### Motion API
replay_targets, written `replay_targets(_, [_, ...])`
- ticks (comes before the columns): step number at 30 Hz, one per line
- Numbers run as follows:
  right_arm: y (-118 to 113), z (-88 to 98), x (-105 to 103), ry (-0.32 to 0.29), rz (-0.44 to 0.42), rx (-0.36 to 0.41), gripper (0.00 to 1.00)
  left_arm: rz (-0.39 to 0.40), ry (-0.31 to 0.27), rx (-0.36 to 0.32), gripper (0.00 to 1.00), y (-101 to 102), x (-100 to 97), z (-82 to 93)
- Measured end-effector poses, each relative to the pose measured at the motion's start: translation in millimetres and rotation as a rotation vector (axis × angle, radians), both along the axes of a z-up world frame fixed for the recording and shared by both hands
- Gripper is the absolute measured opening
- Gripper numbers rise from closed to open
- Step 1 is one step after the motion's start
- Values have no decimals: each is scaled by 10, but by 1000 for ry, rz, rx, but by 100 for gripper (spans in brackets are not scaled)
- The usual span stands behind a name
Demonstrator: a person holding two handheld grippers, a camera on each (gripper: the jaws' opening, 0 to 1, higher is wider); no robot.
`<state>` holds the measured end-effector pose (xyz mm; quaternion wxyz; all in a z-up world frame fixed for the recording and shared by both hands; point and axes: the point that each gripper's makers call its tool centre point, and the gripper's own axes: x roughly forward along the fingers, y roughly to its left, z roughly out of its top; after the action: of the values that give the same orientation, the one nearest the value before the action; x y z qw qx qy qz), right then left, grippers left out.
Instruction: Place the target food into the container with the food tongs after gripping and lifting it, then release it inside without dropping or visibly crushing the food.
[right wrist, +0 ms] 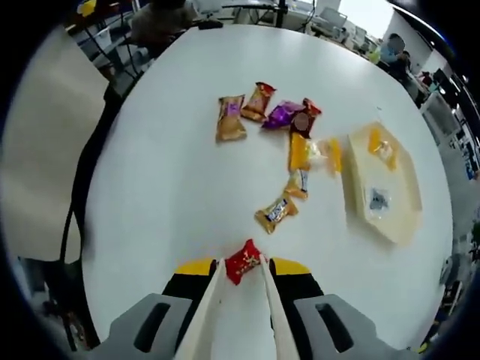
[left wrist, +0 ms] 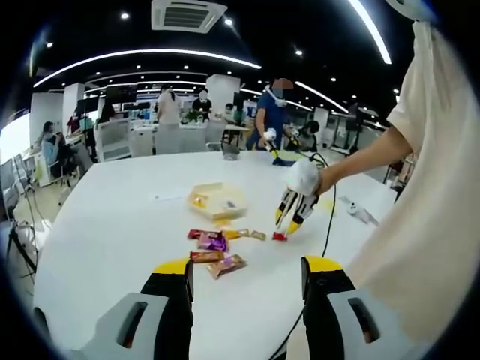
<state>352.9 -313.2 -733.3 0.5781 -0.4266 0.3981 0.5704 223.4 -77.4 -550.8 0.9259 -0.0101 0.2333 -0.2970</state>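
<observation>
In the left gripper view, the left gripper (left wrist: 247,274) is hanging spread above a wide white table (left wrist: 112,217) in an open office lit by ceiling strips, people sitting behind. The right gripper (left wrist: 289,225) is touching down by scattered snack packets (left wrist: 217,251), near a pale container (left wrist: 217,201). In the right gripper view, its tongs (right wrist: 244,300) are pinching a red candy (right wrist: 244,262), well apart from that container (right wrist: 390,187).

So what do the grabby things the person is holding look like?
Each gripper has two chunky jaws: grey bodies with slotted holes, black fronts and yellow tips. The left gripper shows this up close. The right gripper also carries pale cream tongs fixed along its jaws. In the left gripper view a white cover wraps its top, and the person wears a cream short-sleeved top.
</observation>
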Motion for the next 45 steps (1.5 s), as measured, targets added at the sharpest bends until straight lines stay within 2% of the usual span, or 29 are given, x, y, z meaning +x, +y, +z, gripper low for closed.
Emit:
replay_targets(8, [-23, -121, -20, 12, 23, -20, 28, 3, -2, 11, 58, 14, 23, 18])
replay_targets(31, [-25, -144, 63, 16, -28, -9, 27, 6, 14, 12, 57, -25, 21, -13])
replay_targets(45, [-31, -149, 113, 22, -165, 17, 23, 8, 16, 13, 57, -15, -2, -12])
